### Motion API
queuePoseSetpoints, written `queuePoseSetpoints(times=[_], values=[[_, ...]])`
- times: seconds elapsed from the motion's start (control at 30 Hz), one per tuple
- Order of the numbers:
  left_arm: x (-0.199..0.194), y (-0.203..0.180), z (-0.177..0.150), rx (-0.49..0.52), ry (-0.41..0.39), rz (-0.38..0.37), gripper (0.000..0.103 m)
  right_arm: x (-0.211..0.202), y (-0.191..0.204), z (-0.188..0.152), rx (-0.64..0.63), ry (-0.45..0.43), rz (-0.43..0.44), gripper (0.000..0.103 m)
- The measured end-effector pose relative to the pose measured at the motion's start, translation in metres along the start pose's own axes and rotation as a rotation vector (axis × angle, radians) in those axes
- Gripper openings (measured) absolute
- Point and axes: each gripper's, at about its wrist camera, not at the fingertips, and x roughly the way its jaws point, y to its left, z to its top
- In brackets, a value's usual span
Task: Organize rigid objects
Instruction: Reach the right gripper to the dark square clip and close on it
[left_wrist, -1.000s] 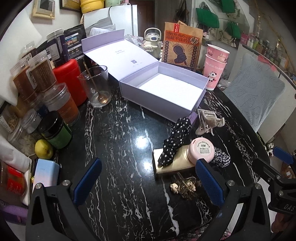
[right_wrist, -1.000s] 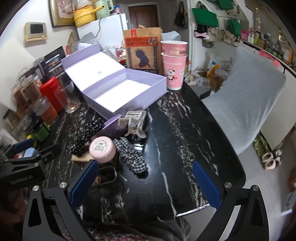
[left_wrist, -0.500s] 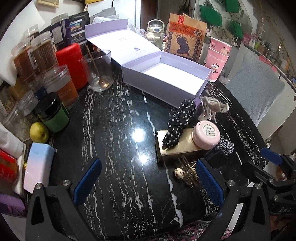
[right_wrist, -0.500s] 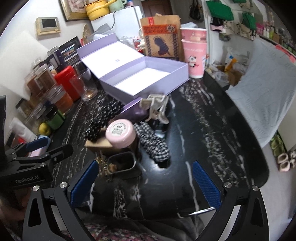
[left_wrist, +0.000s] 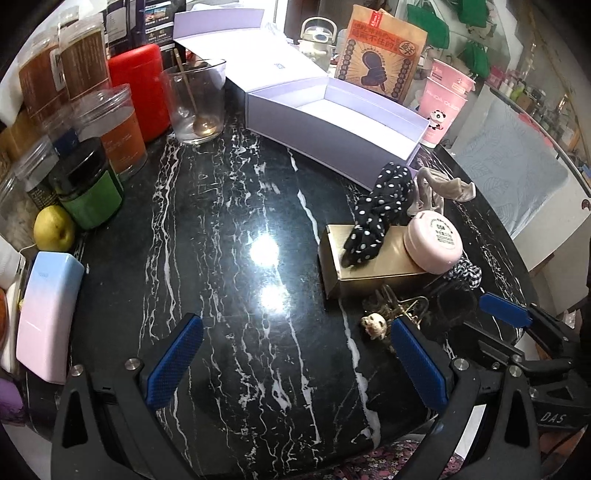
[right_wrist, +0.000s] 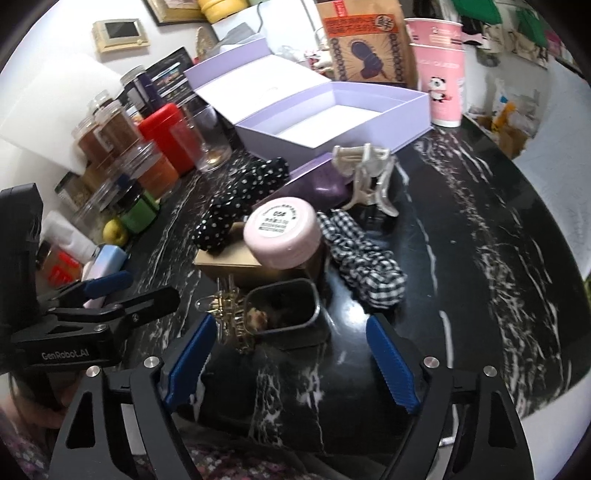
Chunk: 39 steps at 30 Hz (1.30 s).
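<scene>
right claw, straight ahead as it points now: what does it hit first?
Most likely the small dark open-top tin, which sits between the fingers of the open right claw, just beyond the tips. The pink round jar lies behind it. Depth is unclear in the fisheye view.

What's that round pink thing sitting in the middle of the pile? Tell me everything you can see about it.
The pink jar is a small, squat round pot, probably plastic, with a white printed label on its top face; the print is too small to read. It is closed and leans tilted on one end of the gold box. A polka-dot scrunchie lies beside it on the box, and a checked scrunchie lies close on its other side.
</scene>
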Motion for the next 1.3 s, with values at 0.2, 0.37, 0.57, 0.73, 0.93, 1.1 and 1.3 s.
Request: queuePoseSetpoints(times=[0.2, 0.37, 0.57, 0.73, 0.93, 1.1, 1.3], values=[[0.003, 0.003, 0.001, -0.013, 0.0, 0.004, 0.103, 0.016, 0.002, 0.003, -0.022, 0.025, 0.047, 0.071], [0.003, 0.002, 0.005, -0.013, -0.011, -0.007, 0.103, 0.023, -0.004, 0.004, -0.014, 0.033, 0.055, 0.062], [0.003, -0.007, 0.013, 0.031, -0.036, -0.015, 0.103, 0.019, -0.005, 0.002, -0.018, 0.016, 0.057, 0.053], [0.01, -0.016, 0.018, 0.055, -0.023, -0.041, 0.103, 0.012, -0.009, 0.002, -0.009, 0.0, 0.049, 0.052], [0.021, -0.021, 0.015, 0.041, 0.032, -0.096, 0.103, 0.0, -0.02, 0.001, 0.023, -0.01, 0.037, 0.052], [0.028, -0.028, 0.007, 0.035, 0.07, -0.148, 0.103, -0.012, -0.029, -0.001, 0.045, -0.031, 0.035, 0.052], [0.036, -0.039, -0.002, 0.054, 0.095, -0.202, 0.1, -0.015, -0.035, -0.003, 0.053, -0.037, 0.026, 0.052]])
